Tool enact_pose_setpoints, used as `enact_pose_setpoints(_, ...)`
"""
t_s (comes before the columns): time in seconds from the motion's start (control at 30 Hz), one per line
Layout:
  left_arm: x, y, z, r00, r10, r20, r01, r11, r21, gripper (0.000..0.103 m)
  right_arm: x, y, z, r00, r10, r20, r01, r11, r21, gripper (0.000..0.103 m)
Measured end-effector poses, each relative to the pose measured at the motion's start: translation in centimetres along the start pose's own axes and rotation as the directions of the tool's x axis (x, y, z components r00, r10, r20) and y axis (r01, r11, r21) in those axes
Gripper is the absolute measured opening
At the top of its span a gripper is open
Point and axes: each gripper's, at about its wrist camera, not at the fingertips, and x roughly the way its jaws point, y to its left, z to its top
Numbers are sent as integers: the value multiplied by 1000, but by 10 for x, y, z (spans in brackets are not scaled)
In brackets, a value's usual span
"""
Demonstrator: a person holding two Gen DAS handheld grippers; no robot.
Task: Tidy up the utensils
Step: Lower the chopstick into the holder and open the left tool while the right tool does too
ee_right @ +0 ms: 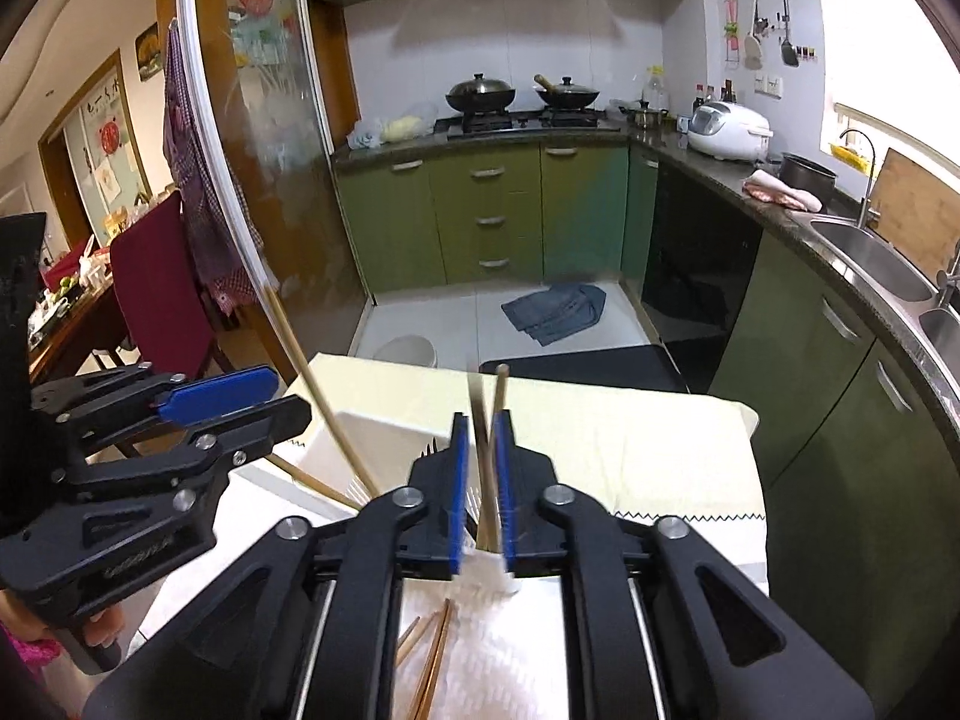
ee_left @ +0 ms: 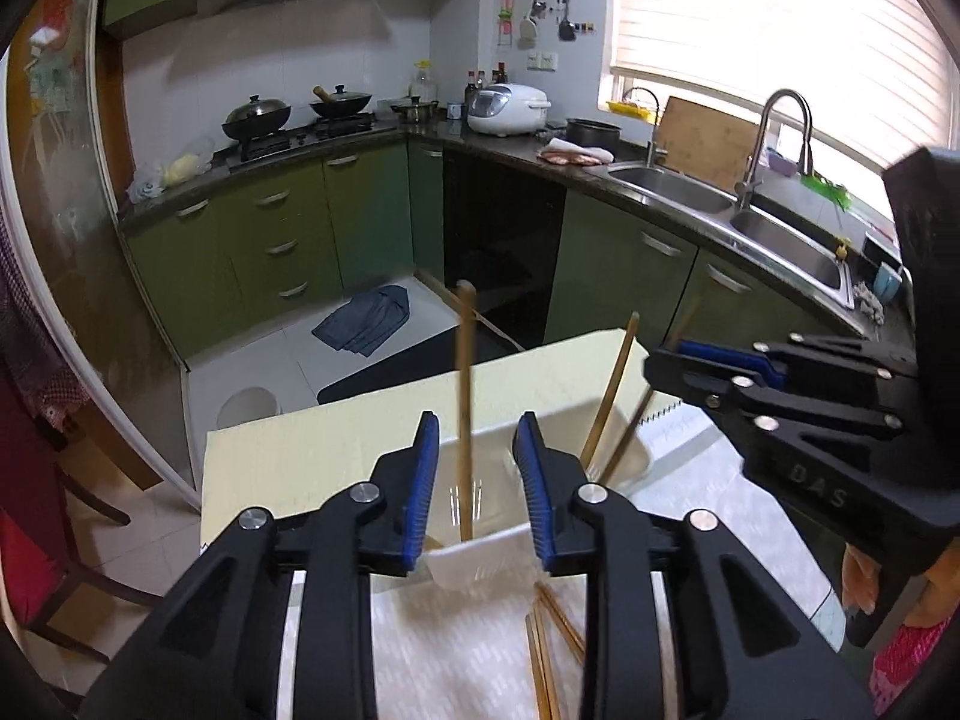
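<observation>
**Q:** While both claws hang over the bin, which step is this?

**A:** Loading, I judge. My right claw (ee_right: 480,480) is pinched nearly shut on two chopsticks (ee_right: 493,456), which stand upright between the blue pads (ee_right: 458,480) at frame centre, their tips pointing down into the white holder (ee_right: 384,438) below. In the left wrist view that claw (ee_left: 678,360) sits at the right edge, with a blurred stick under it.

**Q:** And the left?

**A:** My left claw (ee_left: 475,480) is spread wide and grips nothing. One chopstick (ee_left: 463,408) stands in the holder (ee_left: 480,558), seen through the gap between the pads; whether it touches either, I cannot tell. Two more (ee_left: 612,402) lean to the right inside the bin.

**Q:** Anything not yet stowed?

**A:** Yes. Loose chopsticks (ee_right: 435,654) lie on the white mat (ee_right: 510,660) at the bottom of the frame, just below the holder. The holder itself sits on the yellow-clothed surface (ee_right: 630,438).

**Q:** Next move?

**A:** Probably easing the pair lower until the tips are inside the rim, then parting the pads. It calls for a straight release, since tilted sticks could lever out. After that, likely the loose ones.
</observation>
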Motion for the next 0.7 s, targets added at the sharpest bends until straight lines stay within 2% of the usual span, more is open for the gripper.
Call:
enact_pose_setpoints(0.13,-13,-7,-11,999,-10,-31,11,1000,9,34,-21,2,-6,999,-5,45,5,1000,0,14)
enact_pose_setpoints(0.27,-30,-19,-26,997,-38,-68,41,999,36,34,-64,1,-18,992,-15,123,14,1000,13,23)
enact_pose_setpoints(0.37,-41,-22,-26,997,-45,-60,48,998,44,34,-86,-1,-26,988,-20,155,18,1000,14,23)
enact_pose_setpoints(0.5,-47,-21,-17,1000,-19,-19,20,999,42,34,-89,-7,-28,991,-23,134,19,999,28,23)
enact_pose_setpoints(0.7,-45,-28,-25,998,-31,-60,34,998,58,34,-92,-14,-44,993,30,117,-37,998,53,23)
